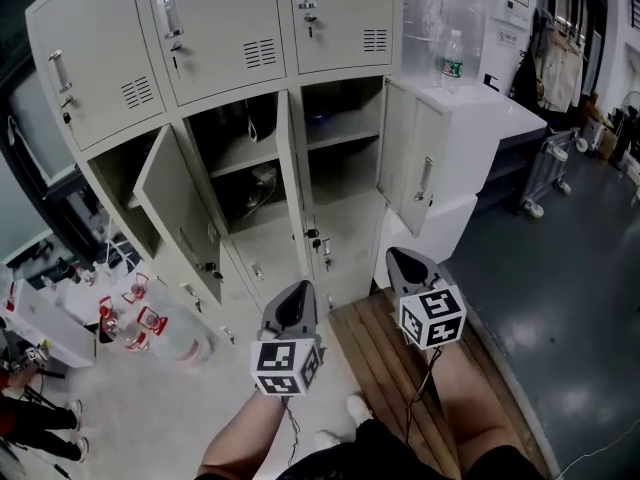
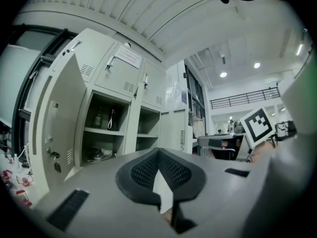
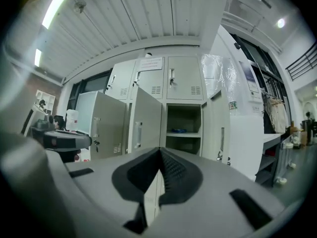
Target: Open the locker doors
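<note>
The left hand-held gripper and right hand-held gripper are found closed, empty; apparently three locker doors are opened.

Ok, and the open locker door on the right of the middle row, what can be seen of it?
The right-hand open door is pale beige sheet metal by its look, plain and flat. Hinged on its right edge, it stands swung wide out from its compartment, upright. A vertical silver fitting sits near its free edge. It stands beside the white cabinet; whether they touch I cannot tell.
</note>
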### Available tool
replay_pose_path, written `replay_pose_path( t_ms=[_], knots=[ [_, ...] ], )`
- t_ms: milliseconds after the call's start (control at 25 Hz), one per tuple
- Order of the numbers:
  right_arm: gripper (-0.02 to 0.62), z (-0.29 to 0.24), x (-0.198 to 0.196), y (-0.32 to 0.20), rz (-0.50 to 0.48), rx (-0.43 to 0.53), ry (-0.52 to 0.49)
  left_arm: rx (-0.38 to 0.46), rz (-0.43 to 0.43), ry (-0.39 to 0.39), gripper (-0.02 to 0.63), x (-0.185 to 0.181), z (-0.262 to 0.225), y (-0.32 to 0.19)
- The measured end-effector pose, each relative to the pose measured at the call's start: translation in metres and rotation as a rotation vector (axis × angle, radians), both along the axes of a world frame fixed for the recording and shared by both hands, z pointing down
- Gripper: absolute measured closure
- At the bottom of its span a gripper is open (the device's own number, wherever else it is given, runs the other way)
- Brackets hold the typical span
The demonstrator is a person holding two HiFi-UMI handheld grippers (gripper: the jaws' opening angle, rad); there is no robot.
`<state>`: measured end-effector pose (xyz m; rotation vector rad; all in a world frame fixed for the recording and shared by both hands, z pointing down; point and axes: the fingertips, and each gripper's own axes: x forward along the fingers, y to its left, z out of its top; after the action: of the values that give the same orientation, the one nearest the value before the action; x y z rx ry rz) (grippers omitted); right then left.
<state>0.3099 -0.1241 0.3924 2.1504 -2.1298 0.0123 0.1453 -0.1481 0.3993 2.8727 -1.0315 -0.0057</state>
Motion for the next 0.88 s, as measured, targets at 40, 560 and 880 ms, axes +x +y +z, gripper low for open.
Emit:
replay_pose_path(
  t_ms=[40, 560, 880],
  knots=[
    [0.594, 0.001, -0.008, 0.003, -0.006, -0.004, -0.003, -0.006, -0.011, -0.001, 0.606, -0.009, 0.003, 0.003],
    [0.595, 0.005, -0.066, 0.048, -0.115, -0.016, 0.0, -0.017, -0.206, -0.02, 0.605, -0.106, 0.008, 0.047],
    [0.595, 0.014, -0.074, 0.135, -0.165, -0.035, -0.021, -0.025, -0.304, -0.015, 0.606, -0.127, 0.007, 0.141]
  ],
)
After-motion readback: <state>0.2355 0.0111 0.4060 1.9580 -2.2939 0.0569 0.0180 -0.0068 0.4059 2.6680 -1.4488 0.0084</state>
